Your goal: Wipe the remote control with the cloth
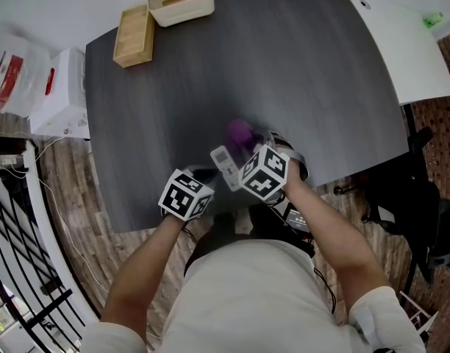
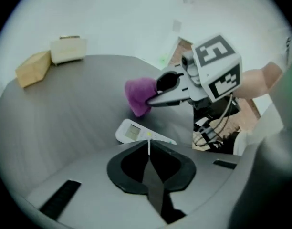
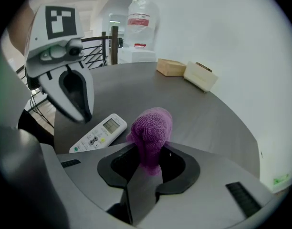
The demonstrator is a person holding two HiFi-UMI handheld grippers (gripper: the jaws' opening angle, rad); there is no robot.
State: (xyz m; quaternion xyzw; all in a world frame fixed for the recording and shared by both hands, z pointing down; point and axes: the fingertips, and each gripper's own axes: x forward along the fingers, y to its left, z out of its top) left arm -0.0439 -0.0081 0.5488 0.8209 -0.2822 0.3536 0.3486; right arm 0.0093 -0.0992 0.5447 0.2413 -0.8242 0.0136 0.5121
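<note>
Left gripper [image 2: 149,146] pinches the thin end of the one white remote control [image 2: 132,131], jaws nearly together. Right gripper [image 3: 151,159] is clamped on the one purple cloth [image 3: 152,128], just beside the remote, at the near edge of the dark table [image 1: 284,65]. Two boxes, a wooden box [image 1: 134,35] and a white box [image 1: 181,1], sit side by side at the far edge.

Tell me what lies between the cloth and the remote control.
Only bare dark table shows between the cloth and the remote control, in the right gripper view.
</note>
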